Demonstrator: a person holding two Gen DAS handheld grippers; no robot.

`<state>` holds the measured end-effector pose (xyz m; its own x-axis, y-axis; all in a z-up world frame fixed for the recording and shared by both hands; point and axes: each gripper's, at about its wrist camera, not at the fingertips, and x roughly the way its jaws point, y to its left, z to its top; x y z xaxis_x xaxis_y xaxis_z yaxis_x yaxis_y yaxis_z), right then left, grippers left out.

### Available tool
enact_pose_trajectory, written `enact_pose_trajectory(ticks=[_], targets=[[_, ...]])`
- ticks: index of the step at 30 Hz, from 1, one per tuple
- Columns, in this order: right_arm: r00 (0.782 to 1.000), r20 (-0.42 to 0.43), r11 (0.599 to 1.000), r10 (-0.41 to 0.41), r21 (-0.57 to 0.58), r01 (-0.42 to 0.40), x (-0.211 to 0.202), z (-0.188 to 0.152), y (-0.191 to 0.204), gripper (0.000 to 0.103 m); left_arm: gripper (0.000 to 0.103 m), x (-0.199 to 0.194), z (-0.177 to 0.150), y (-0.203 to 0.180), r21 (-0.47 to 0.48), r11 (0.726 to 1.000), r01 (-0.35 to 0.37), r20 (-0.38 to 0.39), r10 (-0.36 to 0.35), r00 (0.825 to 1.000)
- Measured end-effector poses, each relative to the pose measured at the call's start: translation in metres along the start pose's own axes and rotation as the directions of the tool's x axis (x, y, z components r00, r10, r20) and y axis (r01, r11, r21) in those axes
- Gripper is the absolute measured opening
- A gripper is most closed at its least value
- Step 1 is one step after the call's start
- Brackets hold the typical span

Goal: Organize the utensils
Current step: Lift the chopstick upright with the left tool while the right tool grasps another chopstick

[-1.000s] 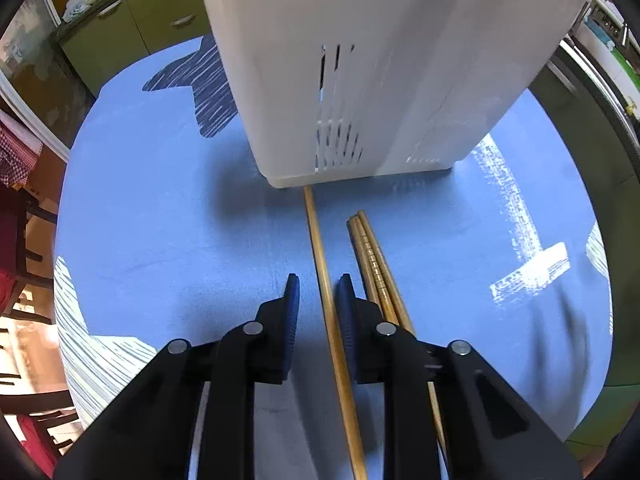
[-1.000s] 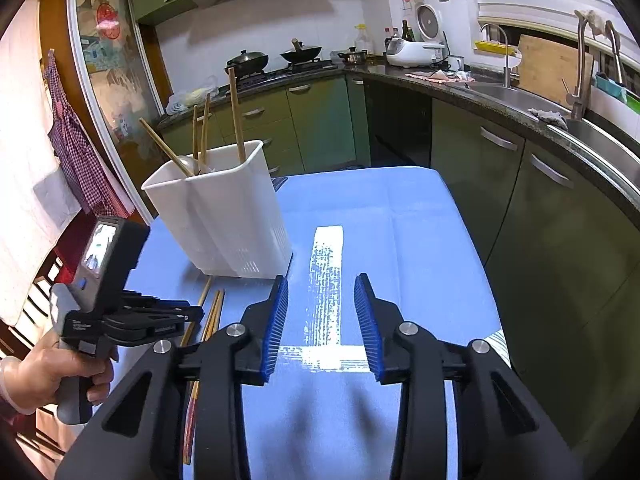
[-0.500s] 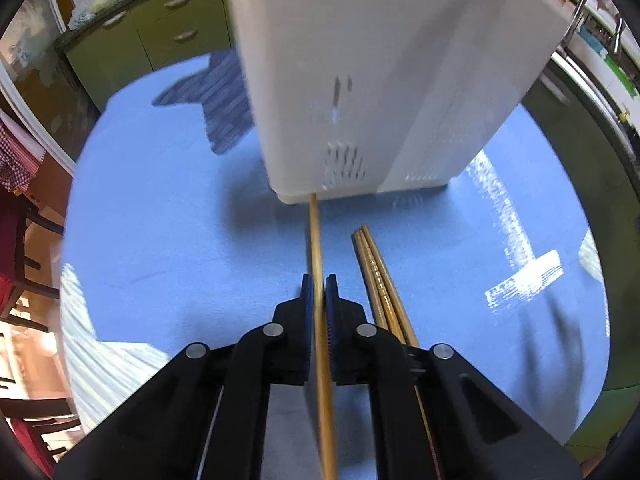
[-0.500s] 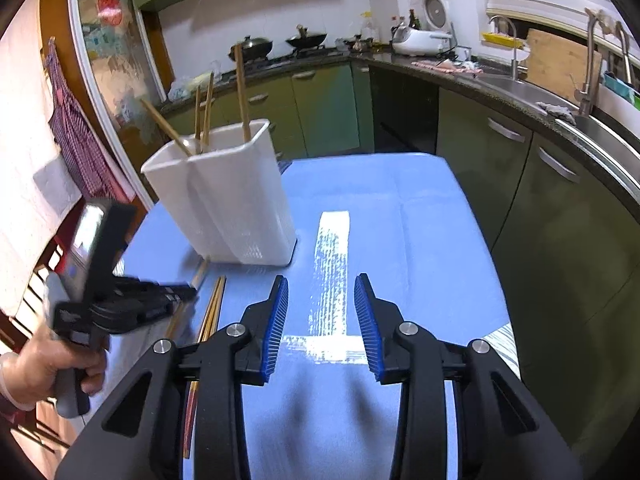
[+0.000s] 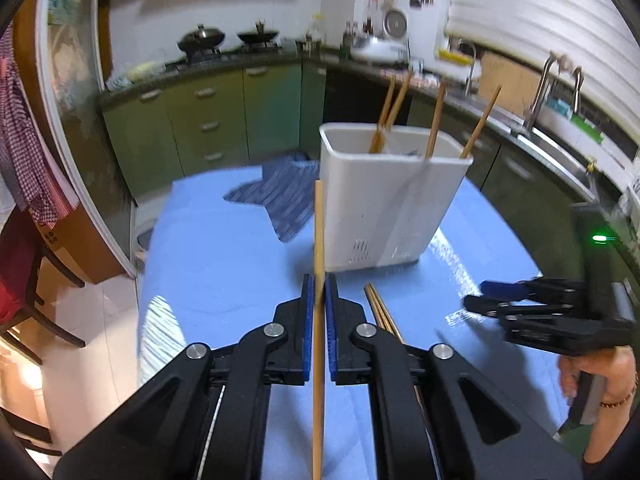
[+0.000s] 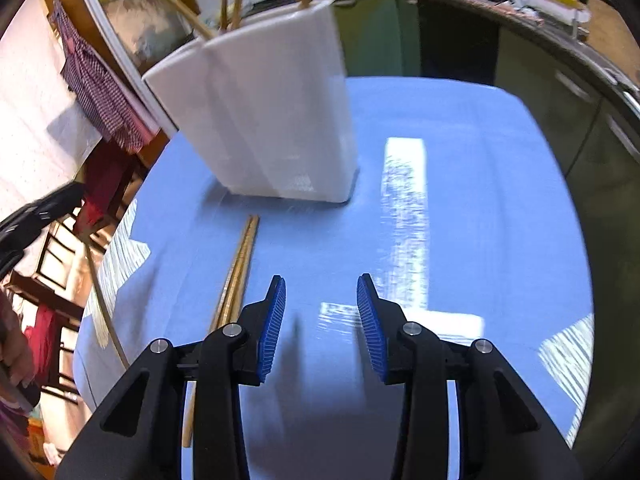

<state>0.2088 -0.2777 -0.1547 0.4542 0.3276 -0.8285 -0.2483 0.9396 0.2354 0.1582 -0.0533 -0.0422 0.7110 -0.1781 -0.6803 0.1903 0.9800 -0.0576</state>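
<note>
both tools are matte black plastic. the left gripper [image 5: 318,292] and right gripper [image 6: 321,312] each have two angular fingers lined with ribbed blue pads [image 6: 272,330], and round silver screw heads [image 5: 271,330] sit at the linkage joints. seen from the left wrist, the right tool's body shows a small green light [image 5: 599,237]. the hand [image 5: 596,376] wears a thin bracelet [image 5: 618,400].

Left gripper [image 5: 319,294] clamped tight and angled downward; right gripper [image 6: 321,312] tipped steeply down, jaws apart, just opening wider.
</note>
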Motion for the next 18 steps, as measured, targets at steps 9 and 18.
enact_pose_trajectory(ticks=[9, 18], targets=[[0.995, -0.104, 0.998, 0.006, -0.069, -0.013, 0.036, 0.018, 0.037, 0.030, 0.006, -0.031, -0.008, 0.005, 0.005, 1.000, 0.007, 0.082, -0.008, 0.997], [0.983, -0.180, 0.992, -0.036, -0.121, 0.014, 0.066, 0.023, 0.062, 0.019, 0.006, -0.035, -0.012, 0.004, 0.022, 1.000, 0.011, 0.092, -0.013, 0.996]])
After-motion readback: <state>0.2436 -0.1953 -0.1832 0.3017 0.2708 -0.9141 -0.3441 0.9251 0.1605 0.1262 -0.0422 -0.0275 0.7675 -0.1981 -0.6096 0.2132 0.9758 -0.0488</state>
